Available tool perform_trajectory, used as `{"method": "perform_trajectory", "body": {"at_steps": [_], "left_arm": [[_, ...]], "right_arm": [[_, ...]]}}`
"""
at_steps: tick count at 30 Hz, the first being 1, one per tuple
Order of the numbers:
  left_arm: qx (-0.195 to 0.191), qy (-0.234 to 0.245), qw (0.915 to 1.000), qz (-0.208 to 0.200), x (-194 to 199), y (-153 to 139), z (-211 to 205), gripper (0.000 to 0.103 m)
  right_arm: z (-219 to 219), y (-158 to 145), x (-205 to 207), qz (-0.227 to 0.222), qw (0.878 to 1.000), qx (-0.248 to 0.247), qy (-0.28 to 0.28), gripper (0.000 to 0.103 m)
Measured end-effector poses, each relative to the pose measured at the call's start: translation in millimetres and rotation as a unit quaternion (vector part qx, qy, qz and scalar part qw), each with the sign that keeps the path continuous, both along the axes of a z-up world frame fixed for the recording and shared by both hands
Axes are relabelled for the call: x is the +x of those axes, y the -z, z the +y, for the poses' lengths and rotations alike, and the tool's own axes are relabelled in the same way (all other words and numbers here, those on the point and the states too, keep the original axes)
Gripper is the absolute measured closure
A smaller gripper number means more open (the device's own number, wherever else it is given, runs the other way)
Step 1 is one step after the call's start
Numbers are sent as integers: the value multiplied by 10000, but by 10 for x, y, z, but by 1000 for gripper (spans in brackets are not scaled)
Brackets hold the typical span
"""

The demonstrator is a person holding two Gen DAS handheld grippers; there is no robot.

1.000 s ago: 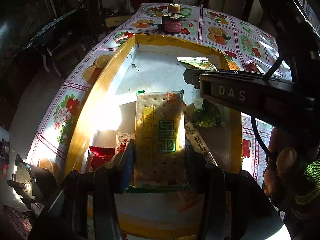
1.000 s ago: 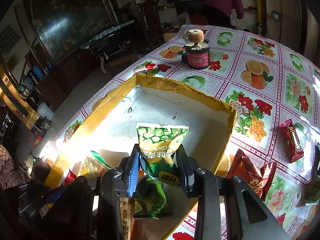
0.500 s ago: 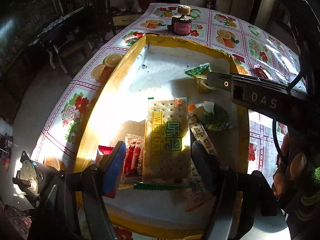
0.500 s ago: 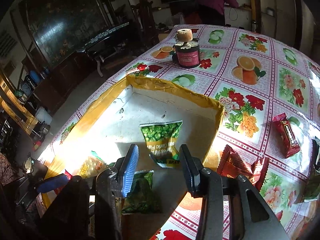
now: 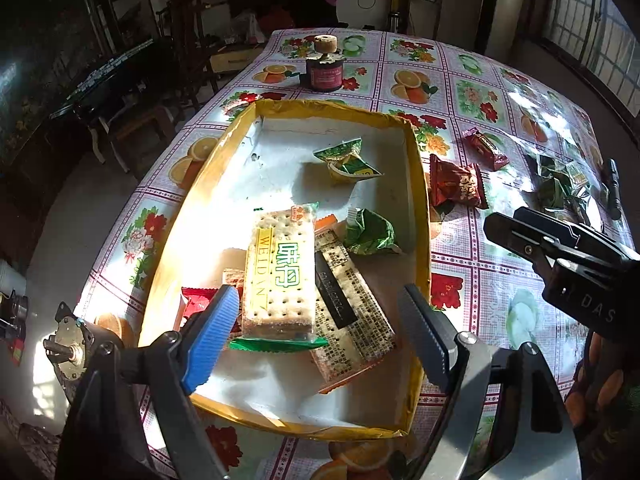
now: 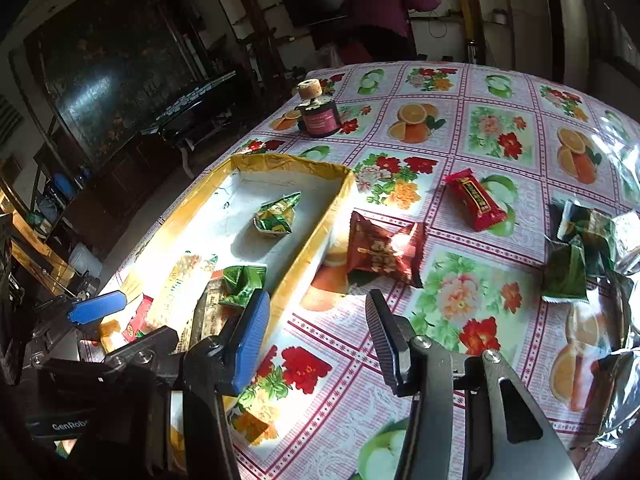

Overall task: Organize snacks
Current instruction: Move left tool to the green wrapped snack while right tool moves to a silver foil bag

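Observation:
A yellow-rimmed box (image 5: 421, 184) (image 6: 308, 248) lies on the flowered tablecloth. Inside lie a cracker pack (image 5: 280, 272), a darker cracker pack (image 5: 348, 304), two green snack bags (image 5: 348, 162) (image 5: 370, 234) and small red packets (image 5: 196, 300). My left gripper (image 5: 316, 332) is open and empty above the box's near end, just behind the cracker pack. My right gripper (image 6: 316, 332) is open and empty over the cloth right of the box. A dark red bag (image 6: 382, 250) (image 5: 456, 186) lies just ahead of the right gripper.
A red bar (image 6: 474, 200) (image 5: 486, 148) and several green packets (image 6: 580, 248) (image 5: 560, 184) lie on the cloth to the right, with silver foil (image 6: 624, 320). A dark jar with a cork (image 5: 324, 68) (image 6: 316, 114) stands at the far side. A pen (image 5: 612, 188) lies far right.
Both grippers let go of their packs in the box and pulled back and up. The right gripper swung right, out over the tablecloth.

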State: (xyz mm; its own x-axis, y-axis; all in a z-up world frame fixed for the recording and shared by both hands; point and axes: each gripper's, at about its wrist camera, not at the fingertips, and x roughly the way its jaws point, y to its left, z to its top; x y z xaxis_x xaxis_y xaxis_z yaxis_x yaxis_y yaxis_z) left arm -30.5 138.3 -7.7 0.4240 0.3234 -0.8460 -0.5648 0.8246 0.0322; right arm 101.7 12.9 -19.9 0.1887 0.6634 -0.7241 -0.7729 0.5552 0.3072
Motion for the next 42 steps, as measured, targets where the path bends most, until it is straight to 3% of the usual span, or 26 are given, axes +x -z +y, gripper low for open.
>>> {"method": "perform_trajectory", "body": {"at_steps": [16,25,36,42], "left_arm": [[39,670,9977,45,247,-59,-631,16],[-262,932,9952,148,455,17,-848,16],[-386,1169,9921,258,861,24,-989,16],[-594,1278,9897,261,1291,28,-1068,15]], "right_arm": [[-1446,139,133,165,9920,2,1249,49],[-2041,177,246,156,9837,-16,1791,45],[-2269,221,462,81,9758,-138,2180,41],[-2171,172,580,-333,9729,-464,2241,37]]}}
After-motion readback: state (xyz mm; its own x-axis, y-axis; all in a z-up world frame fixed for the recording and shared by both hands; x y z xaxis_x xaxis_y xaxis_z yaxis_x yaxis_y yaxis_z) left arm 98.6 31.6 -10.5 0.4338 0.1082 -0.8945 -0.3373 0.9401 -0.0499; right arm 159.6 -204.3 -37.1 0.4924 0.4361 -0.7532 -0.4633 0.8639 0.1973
